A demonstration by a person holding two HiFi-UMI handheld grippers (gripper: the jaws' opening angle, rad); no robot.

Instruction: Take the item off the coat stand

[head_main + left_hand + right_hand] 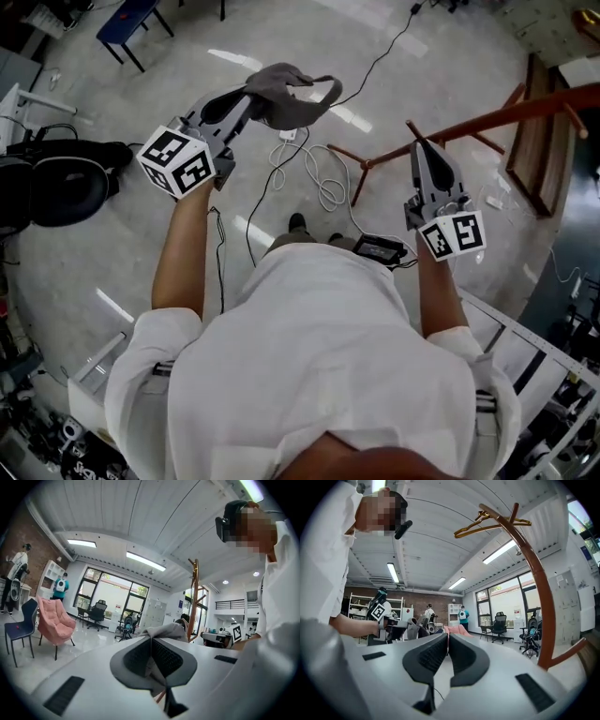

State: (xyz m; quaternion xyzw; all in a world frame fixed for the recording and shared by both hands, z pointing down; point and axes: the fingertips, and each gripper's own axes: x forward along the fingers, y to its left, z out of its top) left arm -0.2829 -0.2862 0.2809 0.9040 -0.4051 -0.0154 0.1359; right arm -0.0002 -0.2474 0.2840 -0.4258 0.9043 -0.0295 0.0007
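A grey cap (292, 94) hangs from my left gripper (246, 99), which is shut on its fabric, up and to the left of the coat stand. In the left gripper view the grey cloth (165, 631) is pinched between the closed pads of that gripper (151, 643). The brown wooden coat stand (487, 120) leans across the right of the head view, and its curved pole (544, 597) rises close on the right in the right gripper view. My right gripper (421, 148) is shut with nothing in it, its tip (447, 641) just beside the pole.
A brass hanger (487, 524) hangs at the stand's top. White cables (319, 178) and a black power brick (380, 248) lie on the floor by the stand's legs (366, 165). Black bags (66, 183) sit left, a wooden frame (534, 141) right. A pink armchair (54, 623) stands farther off.
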